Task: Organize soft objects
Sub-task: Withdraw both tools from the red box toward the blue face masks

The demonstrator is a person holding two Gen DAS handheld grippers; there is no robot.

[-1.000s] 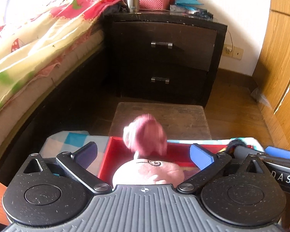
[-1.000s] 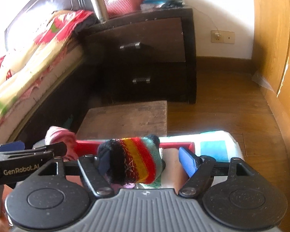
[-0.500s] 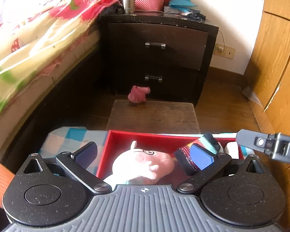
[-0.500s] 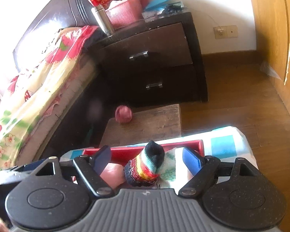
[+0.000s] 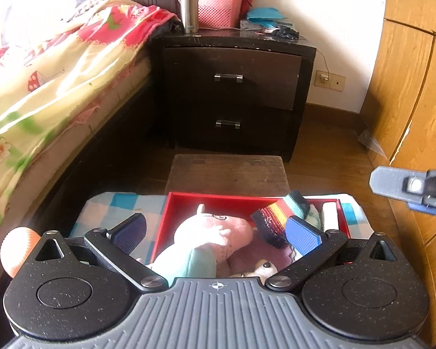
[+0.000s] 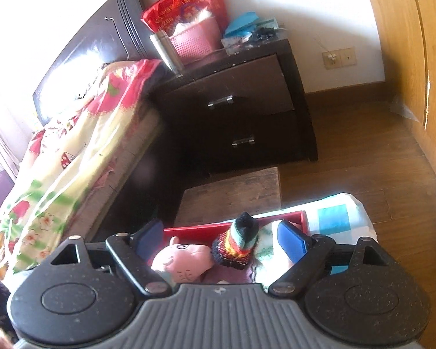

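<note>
Plush pink fills the near half of the red box (image 5: 171,218): our pig toy (image 5: 215,238) lies on its side there, its long axis running from the near left up to the far right, snout toward the far wall of the box. Touching its head on the right, the striped knit sock (image 5: 276,218) slants the same way, its dark toe pointing far right in the left view. We judge both pieces are in and what remains is settling them, so we should press straight down with soft, slow contact, not drag sideways and tip the sock over the rim. Our left claw (image 5: 215,234) hangs spread wide and empty above the pig; our right claw (image 6: 221,237) is likewise apart, holding nothing. An orange ball (image 5: 17,250) sits off to the near left, outside the box, on the checked cloth (image 5: 116,206) covering the counter.
</note>
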